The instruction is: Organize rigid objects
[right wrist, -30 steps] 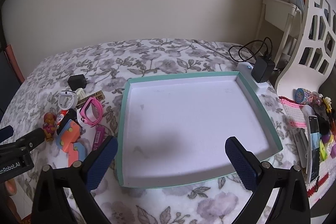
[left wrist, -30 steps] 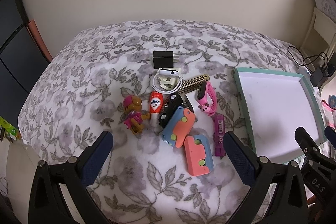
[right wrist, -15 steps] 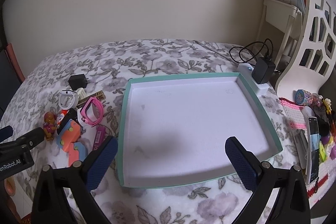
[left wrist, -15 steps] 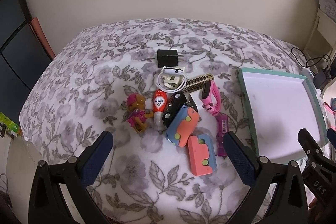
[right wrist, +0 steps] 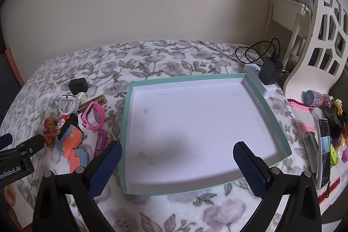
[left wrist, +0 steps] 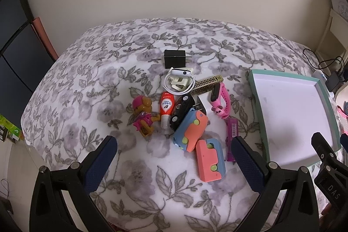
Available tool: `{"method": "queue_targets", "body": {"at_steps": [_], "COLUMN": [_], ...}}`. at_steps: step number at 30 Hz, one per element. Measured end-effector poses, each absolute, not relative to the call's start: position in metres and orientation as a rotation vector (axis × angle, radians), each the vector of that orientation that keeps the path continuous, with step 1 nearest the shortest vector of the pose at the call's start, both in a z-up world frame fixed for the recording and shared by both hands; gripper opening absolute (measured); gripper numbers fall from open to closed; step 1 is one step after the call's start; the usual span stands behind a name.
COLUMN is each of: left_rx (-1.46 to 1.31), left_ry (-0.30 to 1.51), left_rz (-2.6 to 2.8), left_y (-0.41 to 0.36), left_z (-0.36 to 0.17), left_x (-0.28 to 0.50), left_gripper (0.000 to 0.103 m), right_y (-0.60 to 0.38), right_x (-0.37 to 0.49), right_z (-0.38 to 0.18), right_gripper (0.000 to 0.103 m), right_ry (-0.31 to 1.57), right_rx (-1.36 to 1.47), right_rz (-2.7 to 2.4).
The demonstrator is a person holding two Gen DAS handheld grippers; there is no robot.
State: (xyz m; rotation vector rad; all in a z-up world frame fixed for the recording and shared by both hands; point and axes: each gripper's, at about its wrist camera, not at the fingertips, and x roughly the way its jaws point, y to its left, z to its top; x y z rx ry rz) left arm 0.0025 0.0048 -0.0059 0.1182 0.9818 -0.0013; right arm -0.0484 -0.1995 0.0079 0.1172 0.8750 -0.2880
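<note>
Left wrist view gives me the left gripper (left wrist: 174, 158) hovering over the floral bedspread (left wrist: 104, 79) with its jaws spread wide and nothing between them. Just ahead of it lies the clutter I have to sort: two coral-and-blue blocks (left wrist: 191, 132) touching each other, a purple bar (left wrist: 232, 134) beside them, a pink wristband (left wrist: 219, 100), a black key fob (left wrist: 181, 109), an orange tube (left wrist: 167, 109), a toy pup figure (left wrist: 143, 115), a coiled white cable (left wrist: 178, 83), a gold patterned stick (left wrist: 206, 86) and, slightly apart at the far end, a black plug adapter (left wrist: 175, 58). Right wrist view shows me the right gripper (right wrist: 177, 163), jaws likewise wide and holding nothing, poised above the near edge of the teal-rimmed tray (right wrist: 127, 114), which sits on the bed just right of the pile.
</note>
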Motion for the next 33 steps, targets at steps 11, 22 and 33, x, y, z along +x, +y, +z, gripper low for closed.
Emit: {"method": "queue_targets", "body": {"at_steps": [11,22,33], "left_rx": [0.118,0.117,0.065], "left_ry": [0.983,0.984,0.999], "left_rz": [-0.001,-0.001,-0.009], "left_y": [0.005,0.005,0.016], "left_z": [-0.007,-0.007,-0.006], "left_x": [0.002,0.002,0.005], "left_gripper": [0.103,0.103,0.103], "right_y": [-0.2,-0.201,-0.2], "right_x": [-0.048,-0.048,-0.045], "right_z": [0.006,0.006,0.01], "right_gripper": [0.103,0.103,0.103], "right_ry": [0.88,0.882,0.882], "right_rx": [0.124,0.126,0.134], "right_rz": [-0.298,-0.3,-0.269]}}
